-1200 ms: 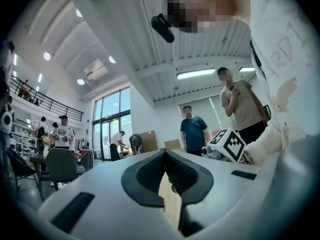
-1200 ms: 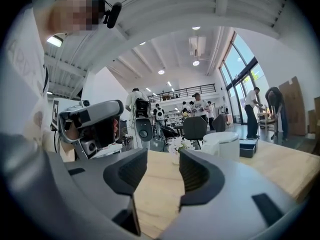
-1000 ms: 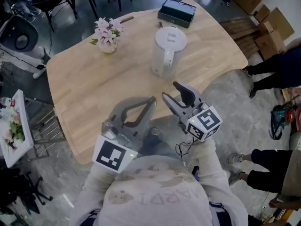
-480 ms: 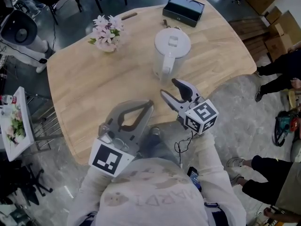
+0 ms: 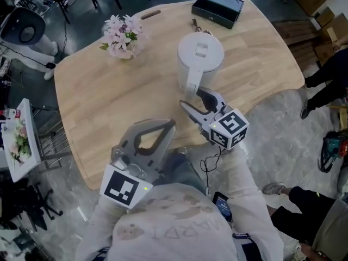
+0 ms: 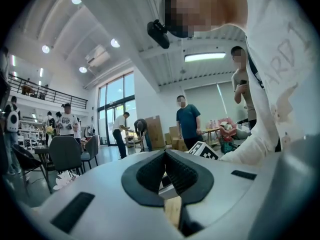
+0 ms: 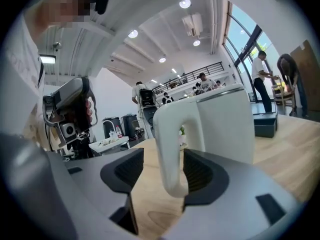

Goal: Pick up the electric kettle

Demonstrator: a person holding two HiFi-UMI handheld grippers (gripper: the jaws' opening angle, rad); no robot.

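The electric kettle [image 5: 200,58], white with its lid closed, stands upright on the wooden table [image 5: 103,102], right of the table's middle. Its handle [image 5: 192,86] faces the near edge, toward the person.

The right gripper [image 5: 199,104] is held nearly level at the kettle's near side, with its jaws spread wide. In the right gripper view the handle [image 7: 172,149] stands upright between the two dark ribbed pads [image 7: 129,170]. It sits closer to the right-hand pad, and bare table shows in the gap between it and the left-hand pad. Neither pad presses on it; whether the right-hand pad brushes it cannot be told. The kettle's body [image 7: 227,126] rises just beyond the jaws.

The left gripper [image 5: 169,125] is over the near edge of the table, to the left of the right gripper and well apart from the kettle. Seen from the left gripper view [image 6: 165,171], its pads meet with nothing between them.

A vase of pink flowers [image 5: 123,36] stands at the table's far left. A black box [image 5: 217,7] lies at the far edge, beyond the kettle.
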